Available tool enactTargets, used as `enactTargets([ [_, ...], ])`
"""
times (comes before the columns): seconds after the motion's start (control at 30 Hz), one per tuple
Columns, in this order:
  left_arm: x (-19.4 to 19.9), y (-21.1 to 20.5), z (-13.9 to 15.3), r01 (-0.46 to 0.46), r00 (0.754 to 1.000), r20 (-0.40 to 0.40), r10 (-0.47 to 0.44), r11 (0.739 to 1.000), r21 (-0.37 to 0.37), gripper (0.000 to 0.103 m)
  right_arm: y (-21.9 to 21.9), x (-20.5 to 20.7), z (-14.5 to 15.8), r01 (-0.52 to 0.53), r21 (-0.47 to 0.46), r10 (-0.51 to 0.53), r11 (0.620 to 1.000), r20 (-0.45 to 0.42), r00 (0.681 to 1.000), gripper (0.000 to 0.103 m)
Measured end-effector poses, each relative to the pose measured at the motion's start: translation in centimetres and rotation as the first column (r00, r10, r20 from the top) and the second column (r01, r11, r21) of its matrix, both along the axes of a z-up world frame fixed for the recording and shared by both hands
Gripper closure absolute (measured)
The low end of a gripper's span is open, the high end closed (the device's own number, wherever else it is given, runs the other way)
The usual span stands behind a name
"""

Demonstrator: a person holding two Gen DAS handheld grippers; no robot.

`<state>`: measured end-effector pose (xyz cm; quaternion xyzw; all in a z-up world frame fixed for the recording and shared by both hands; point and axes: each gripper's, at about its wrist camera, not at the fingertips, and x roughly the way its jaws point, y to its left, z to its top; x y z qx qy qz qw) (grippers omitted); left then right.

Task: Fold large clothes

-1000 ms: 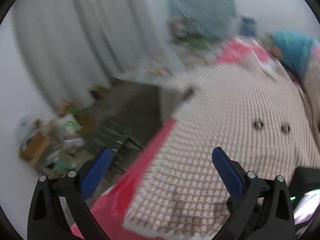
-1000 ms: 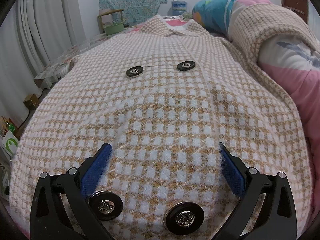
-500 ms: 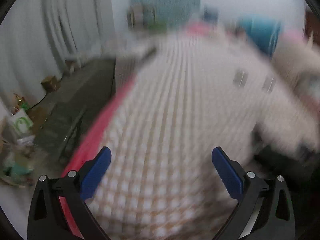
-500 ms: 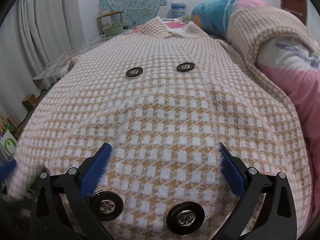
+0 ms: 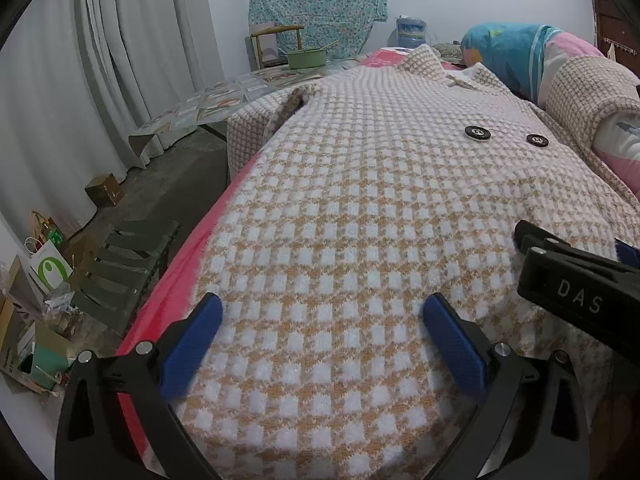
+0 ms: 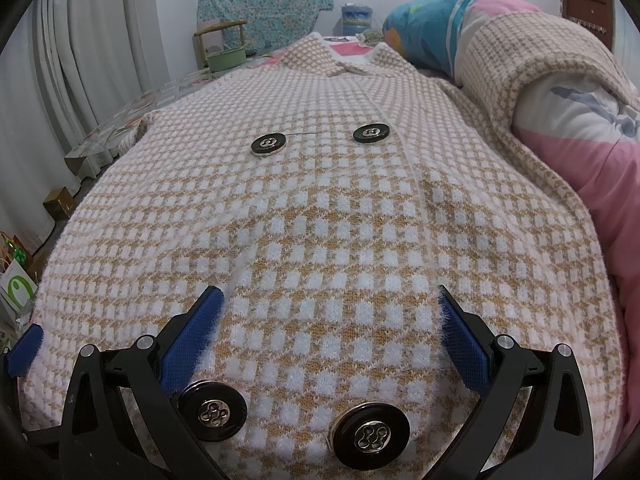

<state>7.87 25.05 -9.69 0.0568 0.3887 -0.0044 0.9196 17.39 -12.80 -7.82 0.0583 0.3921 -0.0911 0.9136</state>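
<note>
This is a bedroom in a home. A bed with a red sheet [image 5: 188,256] carries a rolled quilt [image 6: 560,92] at its right edge. Grey curtains [image 5: 120,60] hang along the left wall. A flowered cloth [image 5: 316,4] hangs on the far wall. Paper bags and boxes [image 5: 44,280] lie on the concrete floor [image 5: 168,184].

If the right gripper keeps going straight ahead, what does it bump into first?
Probably the checked coat itself. The open right gripper sits low over it, and the fabric bulges up just ahead, before the far pair of buttons. Depth is hard to judge.
</note>
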Motion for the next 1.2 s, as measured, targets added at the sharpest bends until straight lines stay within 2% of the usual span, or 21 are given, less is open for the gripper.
enactTargets([
  [0.7, 0.4, -0.1, 0.0, 0.001, 1.0, -0.002, -0.001, 1.0, 0.002, 0.004, -0.4, -0.2, -0.3, -0.007, 0.039, 0.007, 0.999, -0.002, 1.0, 0.006],
  [0.83, 0.3, -0.1, 0.0, 0.0, 1.0, 0.013, 0.0, 1.0, 0.001, 0.004, 0.0, 0.0, -0.2, -0.008, 0.002, 0.008, 1.0, -0.017, 1.0, 0.006],
  [0.9, 0.3, -0.1, 0.0, -0.001, 1.0, 0.014, 0.0, 1.0, 0.006, 0.004, -0.1, 0.0, -0.1, -0.011, 0.015, 0.011, 1.0, -0.02, 1.0, 0.005],
  [1.07, 0.2, 0.1, -0.3, 0.0, 1.0, 0.014, 0.0, 1.0, -0.004, 0.004, -0.7, -0.8, 0.4, -0.027, 0.077, 0.027, 0.997, -0.005, 1.0, 0.006],
  [1.2, 0.5, 0.8, 0.0, 0.014, 1.0, -0.024, -0.015, 0.999, -0.052, 0.004, -0.3, -2.3, 1.2, -0.095, 0.049, 0.097, 0.994, -0.025, 0.995, 0.006],
])
